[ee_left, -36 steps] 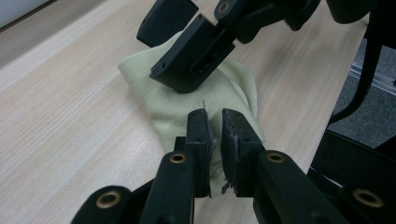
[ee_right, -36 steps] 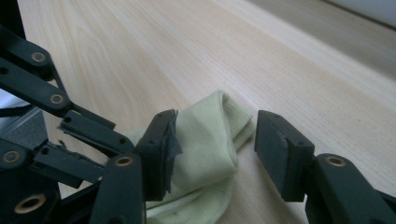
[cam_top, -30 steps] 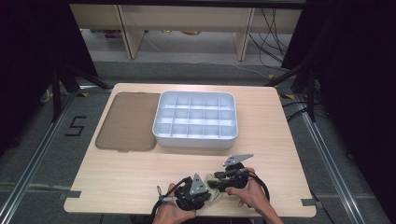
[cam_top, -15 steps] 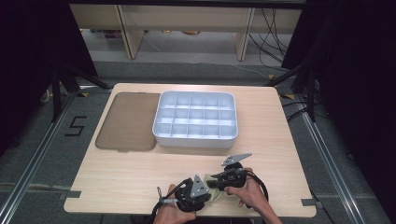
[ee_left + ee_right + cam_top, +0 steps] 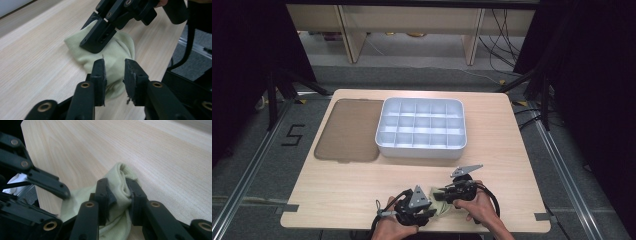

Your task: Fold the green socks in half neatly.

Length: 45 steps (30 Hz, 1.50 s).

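The cloth, pale green and bunched up, lies on the counter close to its near edge, a little right of the middle, between the person's two hands. The right gripper has its jaws clenched on a fold of the cloth; in the right gripper view the fabric is squeezed tight between both pads, and these jaws have just been closing. In the left gripper view that same gripper comes in from the top, its jaws pressed into the cloth's far side. The left gripper sits just beside it, on the cloth's left in the high view. Its jaws have just been opening and now stand released with a gap between them; the cloth lies under and just past the tips, and neither pad presses on it. The left hand and the right hand hold the grippers at the counter's near edge. Well apart, toward the far side, stands a white divided tray, and touching its left side lies a flat brown lid
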Each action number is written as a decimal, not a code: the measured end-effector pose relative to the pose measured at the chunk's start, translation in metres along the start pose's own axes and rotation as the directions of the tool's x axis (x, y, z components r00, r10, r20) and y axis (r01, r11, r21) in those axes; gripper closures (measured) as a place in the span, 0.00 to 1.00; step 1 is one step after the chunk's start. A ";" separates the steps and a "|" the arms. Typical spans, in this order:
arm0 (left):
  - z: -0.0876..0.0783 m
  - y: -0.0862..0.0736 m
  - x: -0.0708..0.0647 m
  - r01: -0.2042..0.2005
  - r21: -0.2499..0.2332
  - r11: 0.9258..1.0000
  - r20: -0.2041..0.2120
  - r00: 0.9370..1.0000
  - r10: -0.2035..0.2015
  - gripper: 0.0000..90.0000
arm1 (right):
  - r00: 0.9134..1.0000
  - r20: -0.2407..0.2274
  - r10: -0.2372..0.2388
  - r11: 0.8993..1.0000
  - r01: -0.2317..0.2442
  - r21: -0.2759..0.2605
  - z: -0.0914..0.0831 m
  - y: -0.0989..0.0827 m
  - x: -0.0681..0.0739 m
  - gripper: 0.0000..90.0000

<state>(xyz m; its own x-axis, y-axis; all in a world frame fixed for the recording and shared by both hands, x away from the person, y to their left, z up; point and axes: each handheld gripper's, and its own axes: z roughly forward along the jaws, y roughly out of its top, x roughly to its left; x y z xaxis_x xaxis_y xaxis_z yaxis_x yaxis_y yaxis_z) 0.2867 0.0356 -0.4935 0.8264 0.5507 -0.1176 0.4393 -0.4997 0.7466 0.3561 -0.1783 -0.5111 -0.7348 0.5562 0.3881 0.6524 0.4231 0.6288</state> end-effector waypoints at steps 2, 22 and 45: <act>-0.003 -0.001 0.002 -0.001 -0.002 1.000 0.010 1.000 0.001 0.69 | 1.000 -0.005 -0.006 1.000 0.006 -0.004 0.000 0.000 0.001 0.82; -0.049 -0.041 0.036 0.170 -0.025 0.985 -0.055 0.984 -0.171 0.40 | 0.993 -0.006 -0.121 0.987 0.119 -0.111 -0.021 0.010 0.021 0.83; -0.069 -0.057 0.055 0.206 -0.009 0.978 -0.183 0.962 -0.205 0.27 | 0.979 0.151 -0.134 0.962 0.165 -0.218 -0.056 0.019 0.003 0.83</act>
<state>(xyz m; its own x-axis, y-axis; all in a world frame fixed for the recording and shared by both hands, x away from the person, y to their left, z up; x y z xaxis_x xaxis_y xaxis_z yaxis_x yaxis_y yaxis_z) 0.2829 0.1401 -0.4974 0.6405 0.7539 -0.1462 0.5972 -0.3693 0.7120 0.3555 -0.2085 -0.4601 -0.7791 0.5961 0.1940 0.4657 0.3433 0.8156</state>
